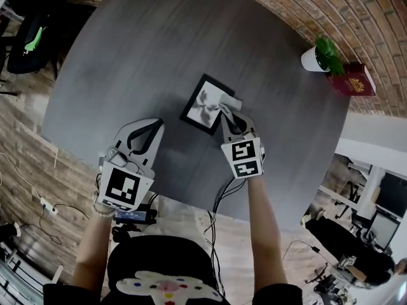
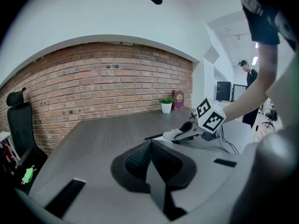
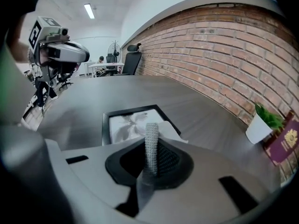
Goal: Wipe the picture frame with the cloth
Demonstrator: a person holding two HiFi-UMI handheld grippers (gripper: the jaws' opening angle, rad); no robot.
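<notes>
One picture frame (image 1: 205, 105), black-edged, flat on the grey desk (image 1: 159, 49), just ahead of the right gripper (image 1: 233, 114) jaws. One white cloth (image 1: 230, 103), pinched at the tips of those closed jaws, spread over the frame's edge nearest them. Two grippers in all. Left gripper (image 1: 150, 125) over bare desk, jaws pressed together on nothing, with the frame ahead of them and to their right, apart. One small potted plant (image 1: 322, 56) and one red book (image 1: 353, 81) side by side, well beyond the right jaws and to their right, at the brick wall (image 1: 305, 11).
</notes>
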